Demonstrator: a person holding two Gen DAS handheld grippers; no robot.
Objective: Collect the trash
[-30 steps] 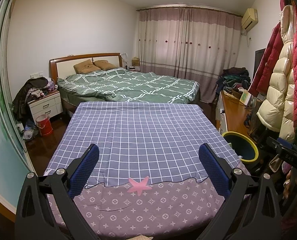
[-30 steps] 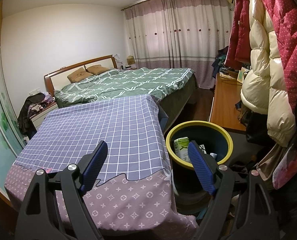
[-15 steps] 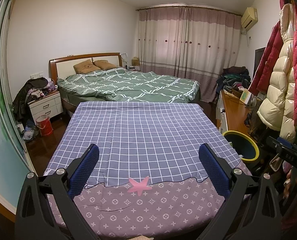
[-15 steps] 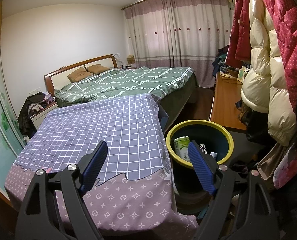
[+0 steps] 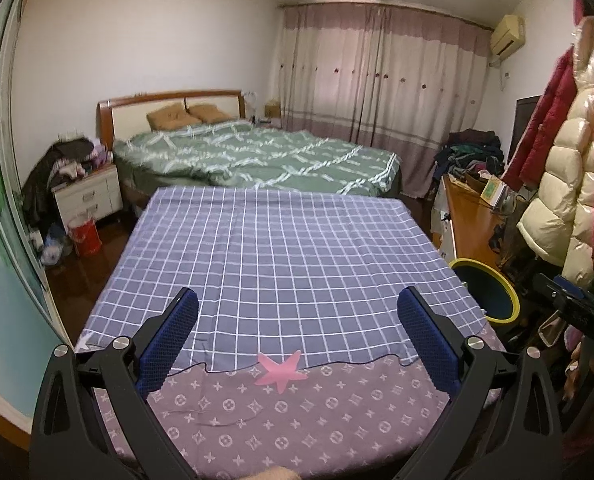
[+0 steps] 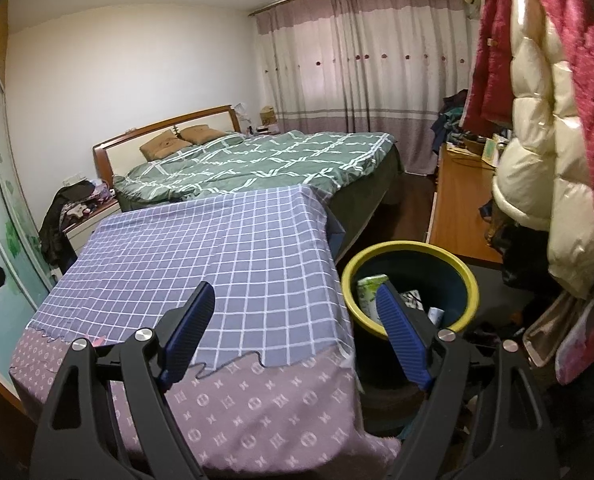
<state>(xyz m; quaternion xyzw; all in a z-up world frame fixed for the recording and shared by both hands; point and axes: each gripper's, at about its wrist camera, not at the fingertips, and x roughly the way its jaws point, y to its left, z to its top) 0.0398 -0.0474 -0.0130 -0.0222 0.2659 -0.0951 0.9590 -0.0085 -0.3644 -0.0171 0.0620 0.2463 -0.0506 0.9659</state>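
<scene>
A dark bin with a yellow rim (image 6: 411, 250) stands on the floor right of the cloth-covered table (image 6: 233, 248). Inside it lie a green-white packet (image 6: 368, 294) and other bits of trash (image 6: 413, 300). The bin also shows at the right in the left wrist view (image 5: 487, 294). My right gripper (image 6: 295, 304) is open and empty, over the table's right corner and the bin's left rim. My left gripper (image 5: 297, 312) is open and empty above the table's near edge. No loose trash shows on the table.
A green bed (image 5: 257, 156) lies behind the table. A white nightstand (image 5: 87, 196) and a red bucket (image 5: 84, 234) stand at the left. A wooden desk (image 6: 455, 204) and hanging puffy coats (image 6: 545, 128) crowd the right. A pink star mark (image 5: 281, 368) is on the cloth.
Almost nothing. Both grippers stay open. The right wrist view has shifted very slightly.
</scene>
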